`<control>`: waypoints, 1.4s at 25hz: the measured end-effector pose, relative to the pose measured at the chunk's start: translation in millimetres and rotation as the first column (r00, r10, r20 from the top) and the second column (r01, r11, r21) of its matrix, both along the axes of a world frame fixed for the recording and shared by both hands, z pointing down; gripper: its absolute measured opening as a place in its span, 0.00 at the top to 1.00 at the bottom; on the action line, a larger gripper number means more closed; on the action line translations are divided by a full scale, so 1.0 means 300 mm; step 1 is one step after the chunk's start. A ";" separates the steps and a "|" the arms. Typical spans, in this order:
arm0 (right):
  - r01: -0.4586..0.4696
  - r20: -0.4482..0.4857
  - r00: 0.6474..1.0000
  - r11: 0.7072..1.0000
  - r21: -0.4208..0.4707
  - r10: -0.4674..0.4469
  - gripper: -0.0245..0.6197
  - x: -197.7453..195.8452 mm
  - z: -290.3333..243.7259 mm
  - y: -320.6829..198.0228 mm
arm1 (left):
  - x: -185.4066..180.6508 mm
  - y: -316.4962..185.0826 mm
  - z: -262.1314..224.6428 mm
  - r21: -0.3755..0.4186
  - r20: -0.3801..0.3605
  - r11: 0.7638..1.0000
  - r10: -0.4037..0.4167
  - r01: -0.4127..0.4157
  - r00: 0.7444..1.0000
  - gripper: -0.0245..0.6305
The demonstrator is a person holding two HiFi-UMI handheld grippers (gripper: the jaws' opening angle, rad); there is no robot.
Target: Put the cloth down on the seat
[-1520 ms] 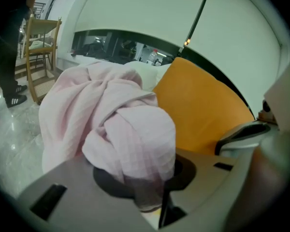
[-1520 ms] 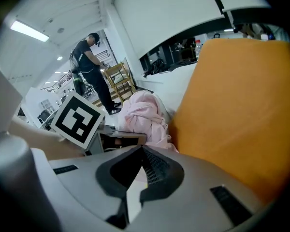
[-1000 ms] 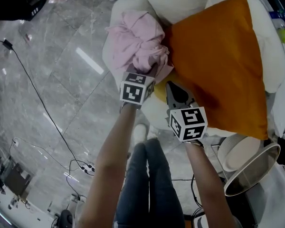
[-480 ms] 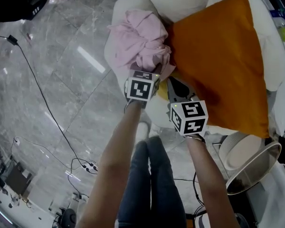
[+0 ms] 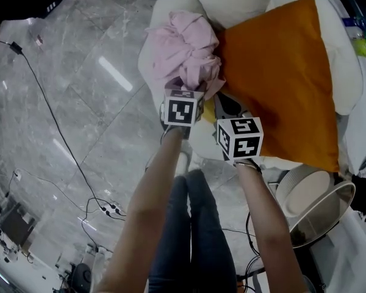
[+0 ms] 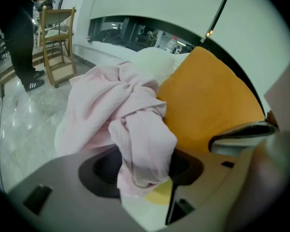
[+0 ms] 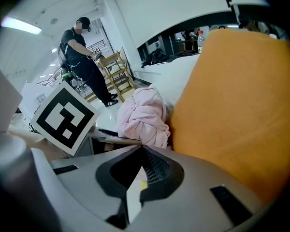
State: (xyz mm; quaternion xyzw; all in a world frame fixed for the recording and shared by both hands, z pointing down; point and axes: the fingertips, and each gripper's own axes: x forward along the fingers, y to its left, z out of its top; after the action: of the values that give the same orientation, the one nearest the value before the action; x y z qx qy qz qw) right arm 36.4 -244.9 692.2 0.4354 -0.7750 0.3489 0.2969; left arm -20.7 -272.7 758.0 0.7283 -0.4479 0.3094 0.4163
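Observation:
A crumpled pink cloth (image 5: 186,47) lies on the white seat (image 5: 147,66), against an orange cushion (image 5: 280,78). My left gripper (image 5: 186,85) is at the cloth's near end. In the left gripper view a hanging fold of the cloth (image 6: 135,144) sits between the jaws, which are opening with dark gaps on both sides of it. My right gripper (image 5: 227,105) hovers just right of it over the seat's front edge, beside the cushion (image 7: 241,120); its jaws meet at the tip with nothing held. The cloth (image 7: 142,112) shows beyond them.
A black cable (image 5: 49,121) and a power strip (image 5: 110,211) lie on the grey marble floor at left. A round white bin (image 5: 314,206) stands at lower right. A wooden chair (image 7: 117,71) and a standing person (image 7: 82,47) are farther off.
The left gripper's jaws have widened around the cloth's end. The cloth has settled lower onto the seat. Both grippers drifted slightly up the view.

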 end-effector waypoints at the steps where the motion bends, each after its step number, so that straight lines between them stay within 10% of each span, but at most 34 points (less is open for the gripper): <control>1: -0.002 -0.001 1.000 1.000 -0.003 0.002 0.95 0.001 -0.005 0.001 | -0.002 0.004 -0.013 0.005 -0.005 1.000 -0.006 0.006 1.000 0.60; 17: -0.025 0.009 1.000 0.999 0.027 0.025 0.95 -0.038 -0.105 0.031 | -0.129 0.056 -0.203 0.117 -0.064 0.986 -0.113 0.120 0.992 0.61; 28: -0.092 0.095 0.992 0.990 0.104 0.082 0.95 -0.072 -0.291 0.063 | -0.215 0.109 -0.432 0.282 -0.118 0.947 -0.127 0.156 0.985 0.93; 35: -0.134 0.184 0.978 0.974 0.181 0.100 0.95 -0.100 -0.496 0.098 | -0.230 0.180 -0.674 0.401 -0.131 0.909 -0.063 0.111 0.989 0.94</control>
State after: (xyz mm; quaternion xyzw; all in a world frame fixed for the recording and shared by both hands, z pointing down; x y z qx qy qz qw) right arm 6.4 -215.5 543.3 0.4748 -0.8010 0.3260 0.1635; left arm -89.6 -218.7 555.7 0.7948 -0.5100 0.1479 0.2938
